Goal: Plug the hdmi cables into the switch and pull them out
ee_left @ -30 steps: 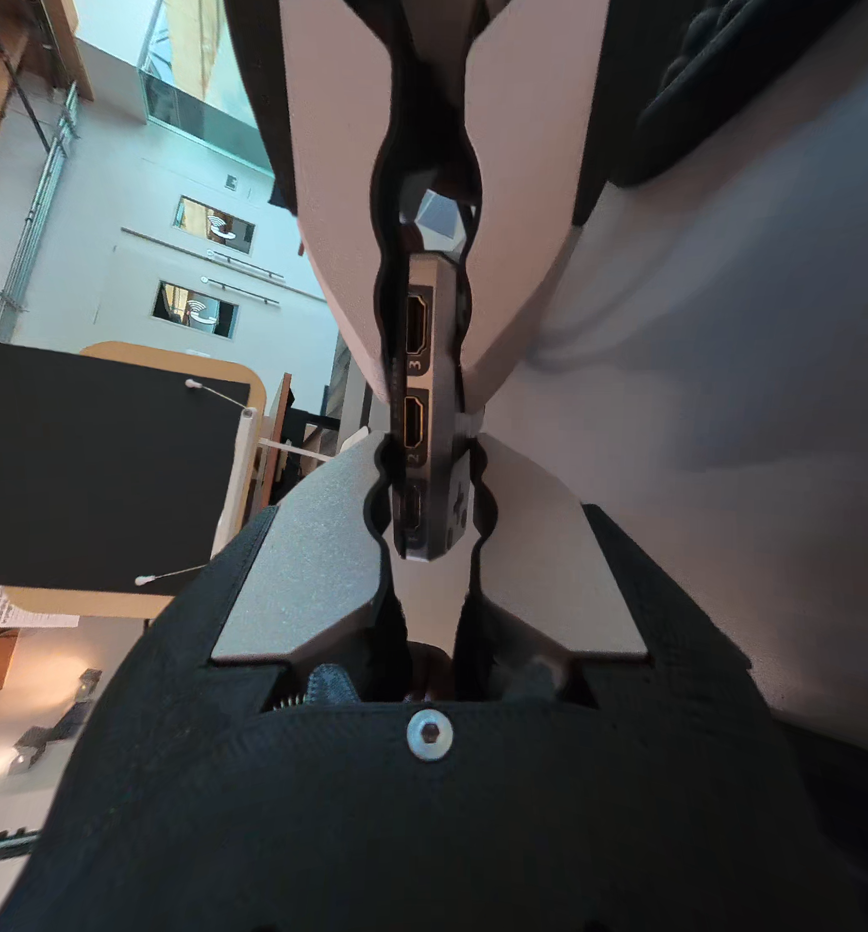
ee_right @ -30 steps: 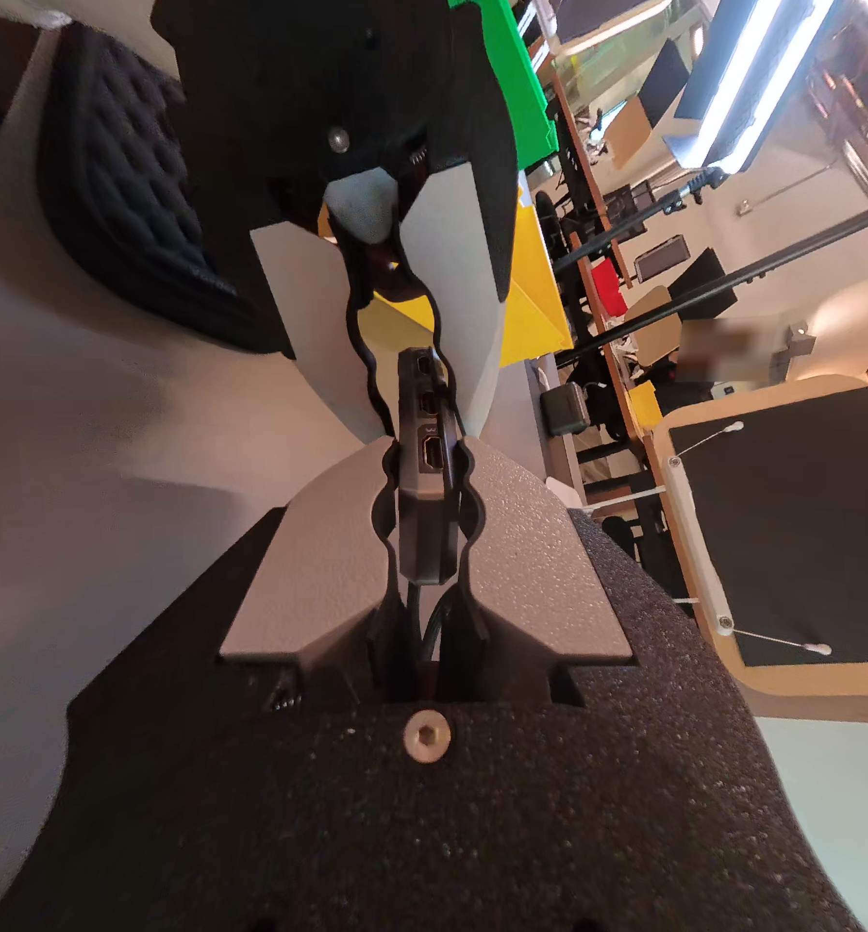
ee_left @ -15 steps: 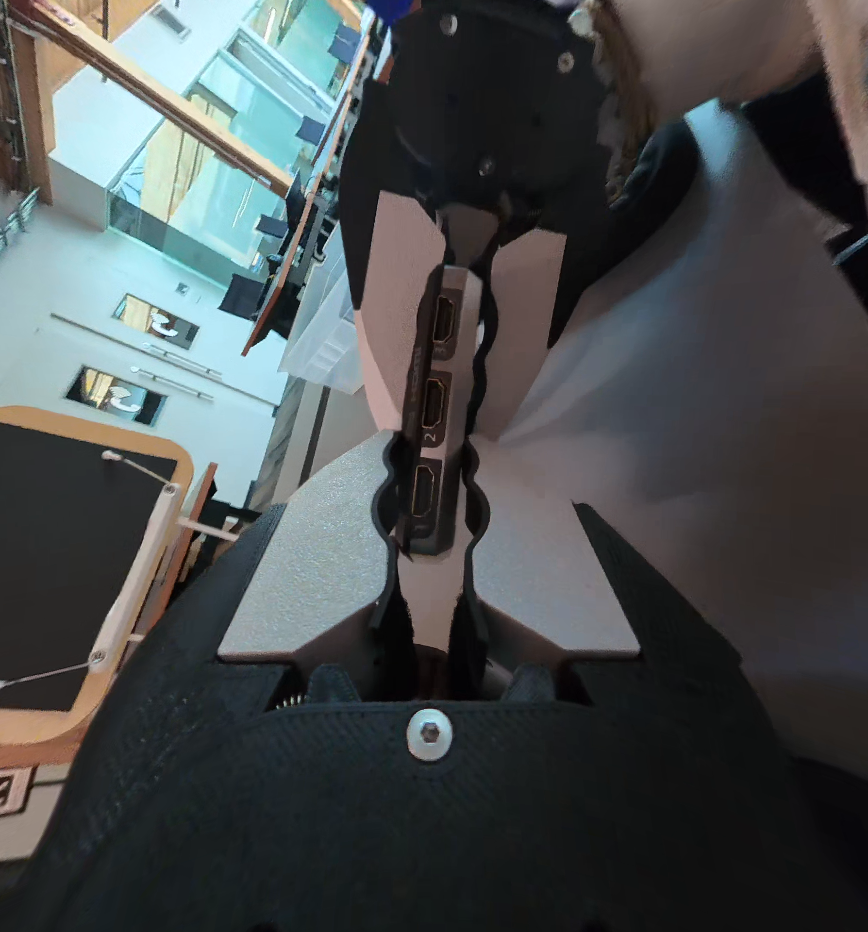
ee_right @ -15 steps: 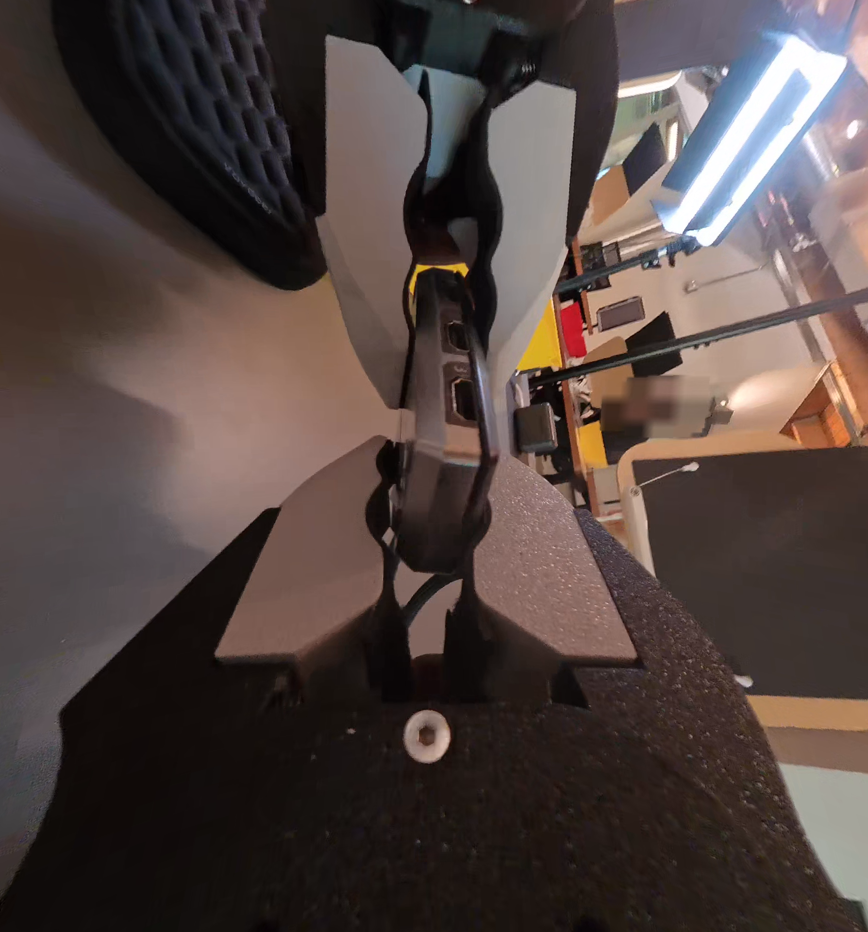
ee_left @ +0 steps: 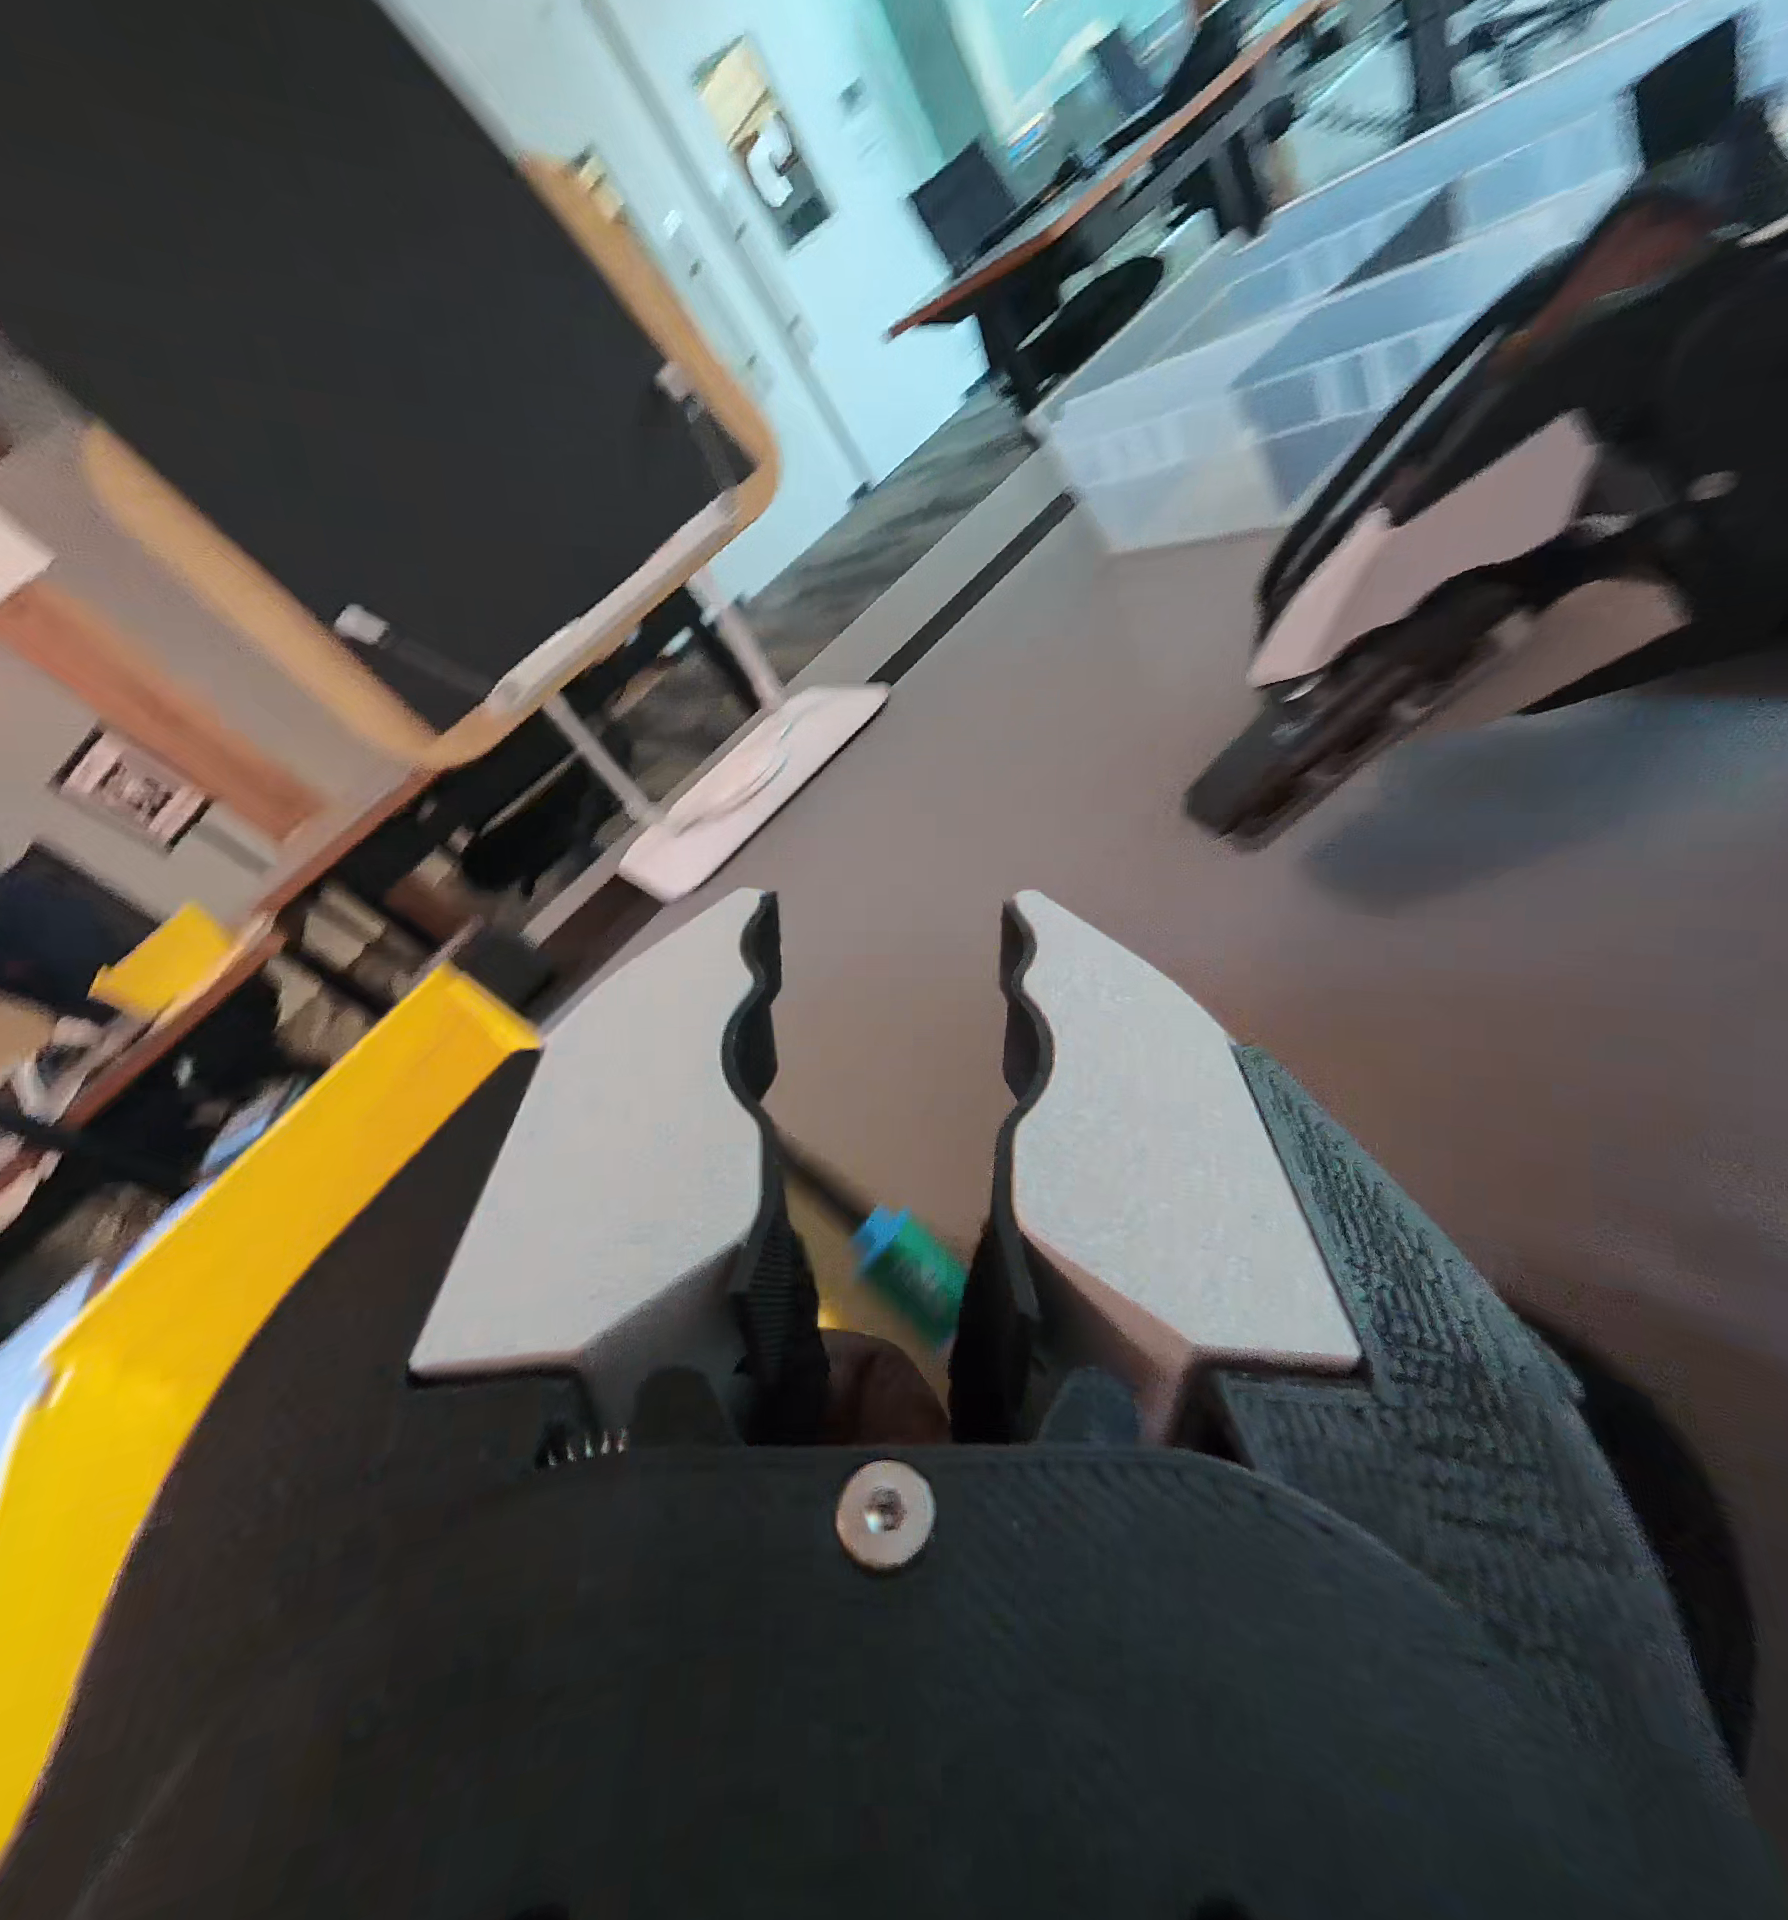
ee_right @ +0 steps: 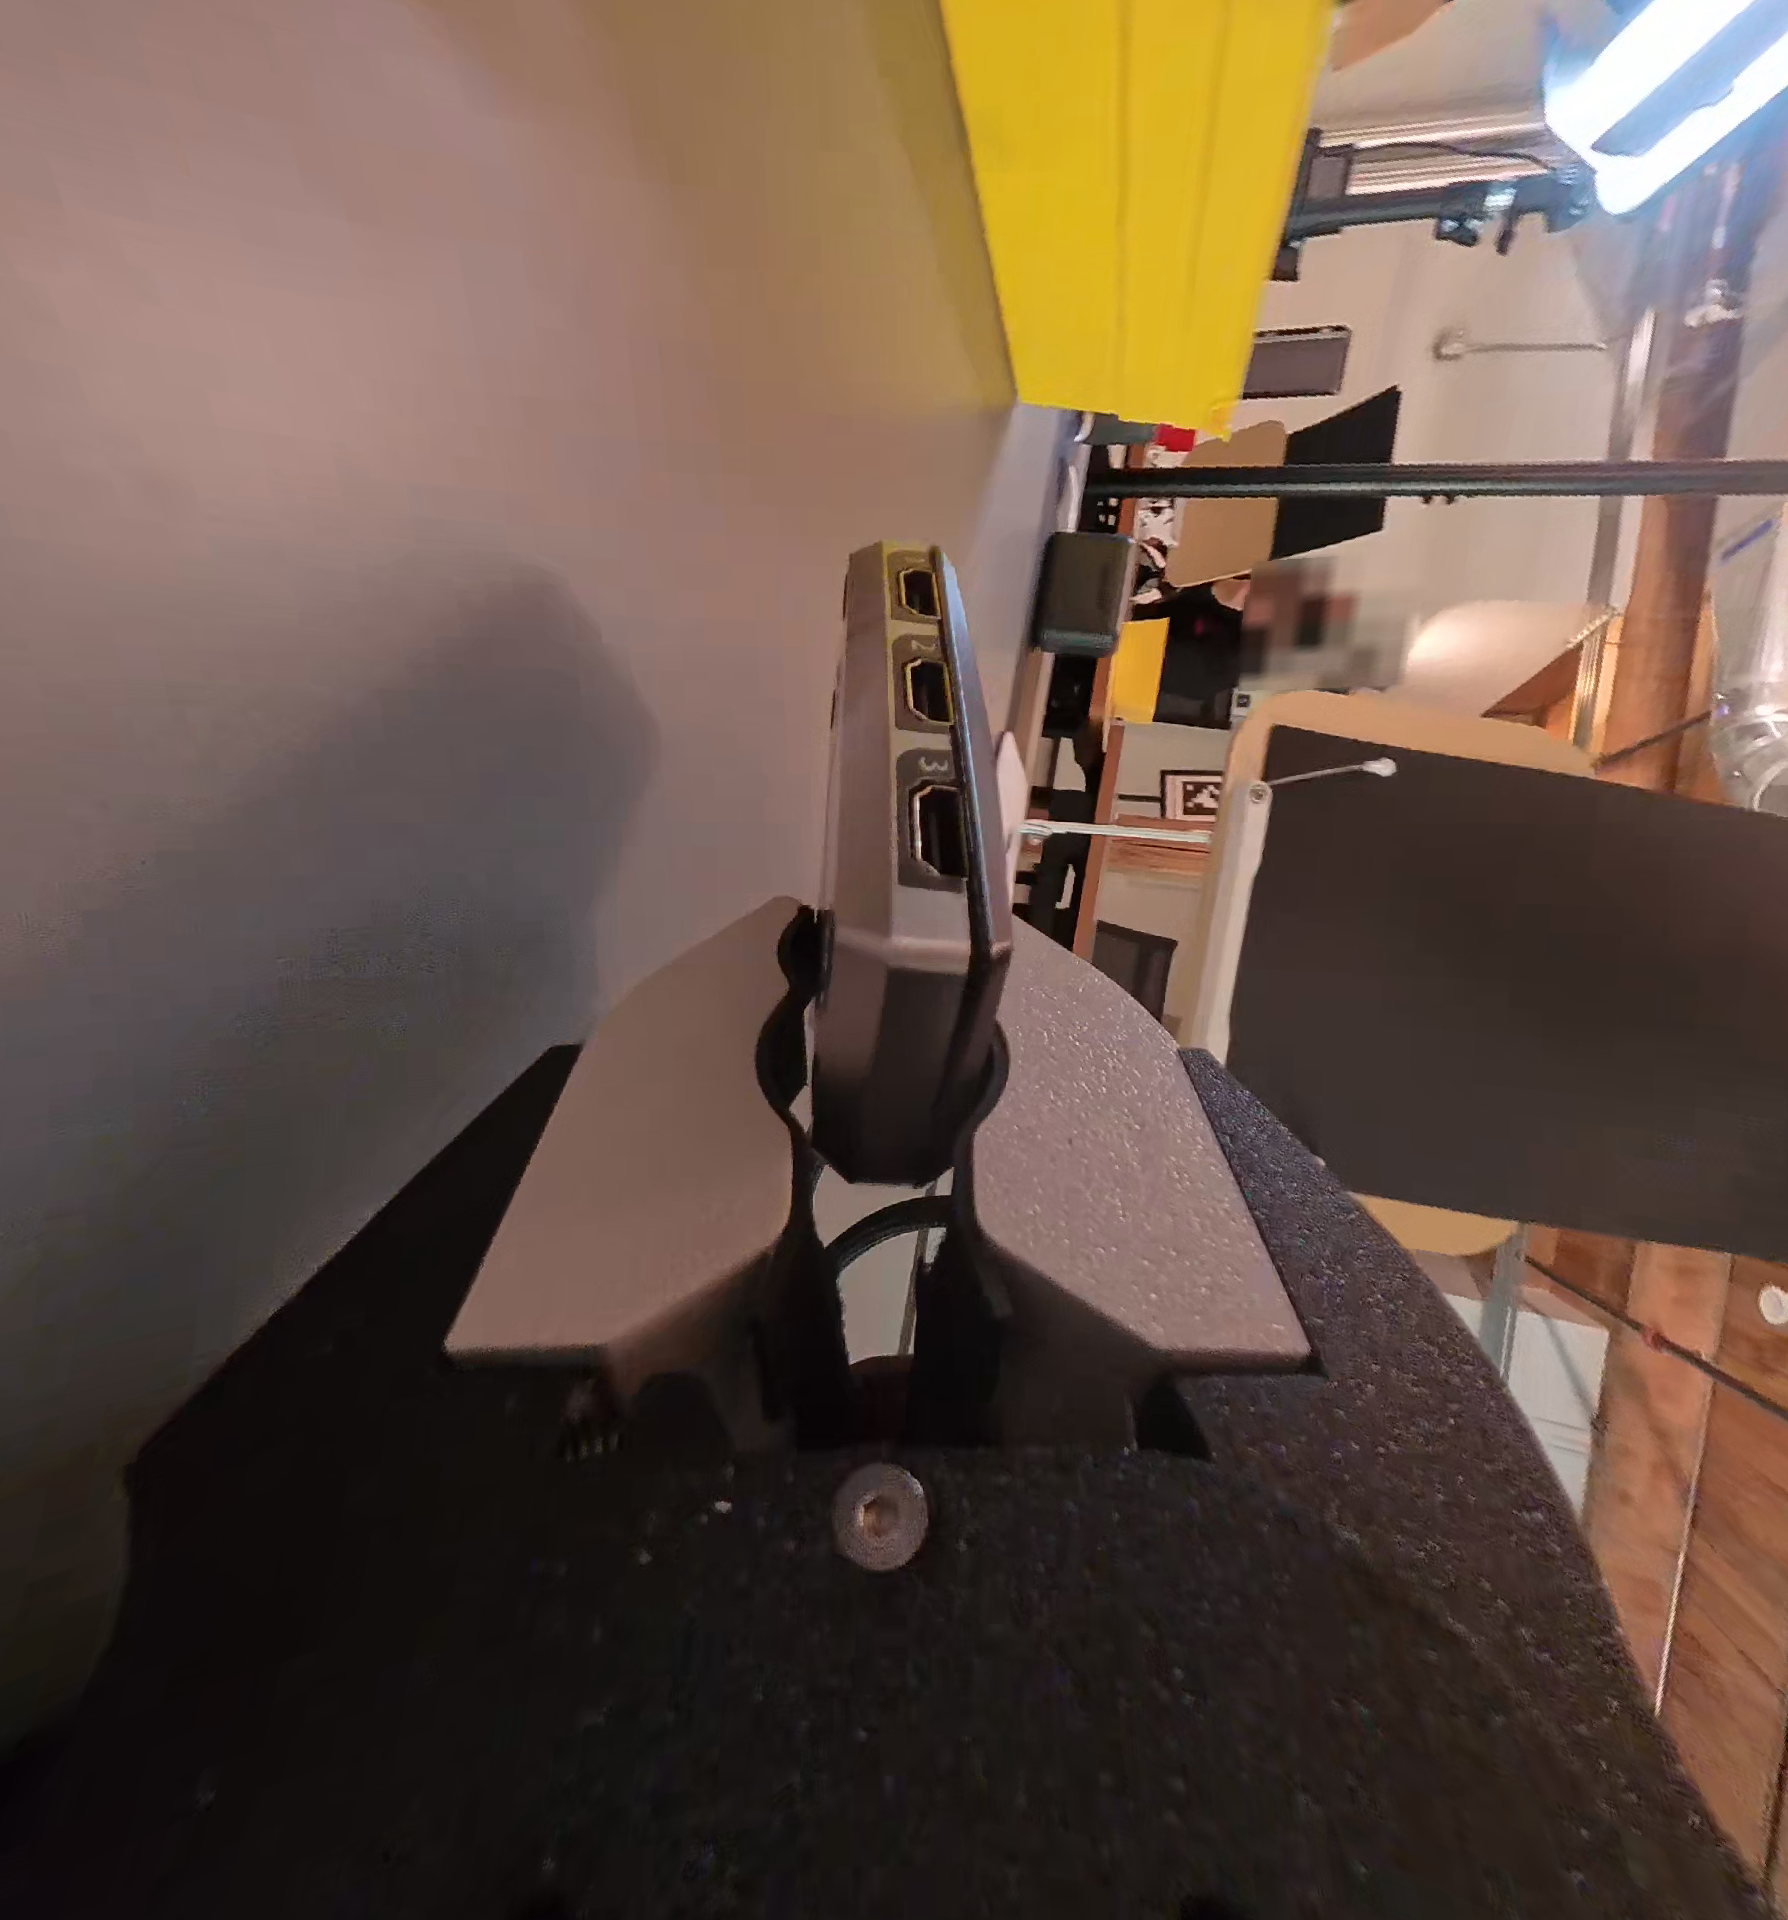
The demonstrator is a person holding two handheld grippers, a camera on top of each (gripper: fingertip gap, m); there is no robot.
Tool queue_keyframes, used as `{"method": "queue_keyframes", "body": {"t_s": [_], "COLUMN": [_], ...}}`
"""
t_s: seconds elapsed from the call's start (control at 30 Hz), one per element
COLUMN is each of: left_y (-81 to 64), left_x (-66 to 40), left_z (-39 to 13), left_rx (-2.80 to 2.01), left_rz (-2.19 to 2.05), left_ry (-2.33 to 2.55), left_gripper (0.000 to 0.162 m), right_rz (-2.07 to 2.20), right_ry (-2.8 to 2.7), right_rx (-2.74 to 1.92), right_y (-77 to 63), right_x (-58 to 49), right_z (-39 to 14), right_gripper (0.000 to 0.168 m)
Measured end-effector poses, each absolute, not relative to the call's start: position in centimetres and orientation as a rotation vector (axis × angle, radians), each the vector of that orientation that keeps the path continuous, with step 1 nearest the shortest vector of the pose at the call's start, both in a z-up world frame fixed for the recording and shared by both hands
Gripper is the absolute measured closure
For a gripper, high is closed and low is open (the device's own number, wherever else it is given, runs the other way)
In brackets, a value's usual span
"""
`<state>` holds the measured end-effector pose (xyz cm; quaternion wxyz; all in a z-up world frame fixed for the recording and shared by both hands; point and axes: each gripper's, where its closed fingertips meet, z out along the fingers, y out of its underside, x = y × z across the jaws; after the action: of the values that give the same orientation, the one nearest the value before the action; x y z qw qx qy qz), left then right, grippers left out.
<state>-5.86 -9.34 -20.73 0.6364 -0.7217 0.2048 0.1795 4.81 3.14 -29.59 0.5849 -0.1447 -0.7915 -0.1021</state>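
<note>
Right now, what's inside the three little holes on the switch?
Nothing. In the right wrist view, all three ports on the switch are empty, with no cable plugged in. The right gripper's fingers cover its lower end, so anything there stays hidden.

The switch [ee_right: 900, 935] bears a small printed mark beside each port; a patterned square tag [ee_right: 1193, 798] stands behind.
</note>
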Motion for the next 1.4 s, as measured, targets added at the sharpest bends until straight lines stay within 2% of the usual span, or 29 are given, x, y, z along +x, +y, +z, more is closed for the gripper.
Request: {"method": "queue_keyframes", "body": {"t_s": [0.17, 0.47, 0.63, 0.83, 1.0, 1.17, 1.27, 1.4], "left_y": [-13.6, -12.6, -13.2, -11.4, -10.5, -10.1, -9.9, -9.4], "left_x": [-12.8, -10.6, -9.8, -9.0, -8.6, -7.4, -7.1, -6.6], "left_z": [-22.1, -27.9, -31.0, -30.4, -29.5, -27.9, -27.2, -26.0], "left_rx": [-1.862, -2.146, -2.278, -2.205, -2.127, -2.015, -1.969, -1.877], "left_rz": [0.513, 0.204, -0.039, -0.184, -0.249, -0.341, -0.374, -0.401], "left_ry": [0.269, 0.226, 0.107, 0.017, -0.016, 0.001, -0.005, -0.006], "left_gripper": [0.121, 0.125, 0.112, 0.113, 0.143, 0.143, 0.143, 0.143], "right_rz": [-0.223, -0.176, -0.172, -0.019, 0.037, 0.236, 0.495, 0.610], "right_ry": [-2.018, -1.973, -2.003, -2.160, -2.298, -2.420, -2.446, -2.193], "right_rx": [-0.372, -0.421, -0.393, -0.507, -0.667, -0.857, -1.031, -1.030], "right_y": [3.2, 3.3, 3.1, 1.9, 1.9, 0.6, -1.2, -0.9], "right_x": [5.5, 5.2, 5.4, 7.2, 9.6, 11.8, 13.1, 10.6], "right_z": [-32.5, -31.8, -32.3, -32.5, -32.7, -32.9, -32.0, -28.7], "right_gripper": [0.141, 0.146, 0.144, 0.130, 0.122, 0.105, 0.100, 0.105]}}
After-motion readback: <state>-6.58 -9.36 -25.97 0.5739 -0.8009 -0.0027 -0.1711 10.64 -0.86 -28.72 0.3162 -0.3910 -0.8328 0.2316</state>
